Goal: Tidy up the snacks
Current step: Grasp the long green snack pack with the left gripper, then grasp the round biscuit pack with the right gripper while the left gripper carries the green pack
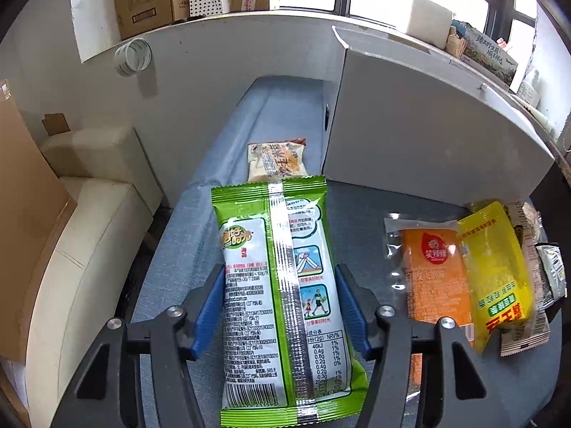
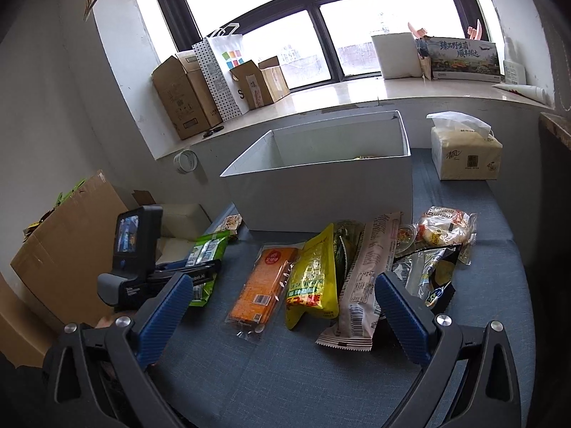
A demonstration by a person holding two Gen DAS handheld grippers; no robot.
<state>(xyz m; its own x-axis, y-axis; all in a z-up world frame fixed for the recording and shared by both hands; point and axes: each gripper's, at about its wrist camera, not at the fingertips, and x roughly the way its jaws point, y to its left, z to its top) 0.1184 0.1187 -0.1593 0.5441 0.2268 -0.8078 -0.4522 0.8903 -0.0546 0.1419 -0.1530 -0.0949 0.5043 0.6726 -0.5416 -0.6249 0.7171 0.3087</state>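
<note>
Fingers [image 1: 214, 306] of my left gripper [image 1: 280, 303] are clamping the green seaweed packet [image 1: 278, 285] across its width, long axis pointing up-frame toward the white bin [image 1: 410, 135]; my right gripper [image 2: 282, 317] is hanging open, empty.

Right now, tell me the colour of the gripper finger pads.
Blue pads, clearest in the right wrist view.
</note>
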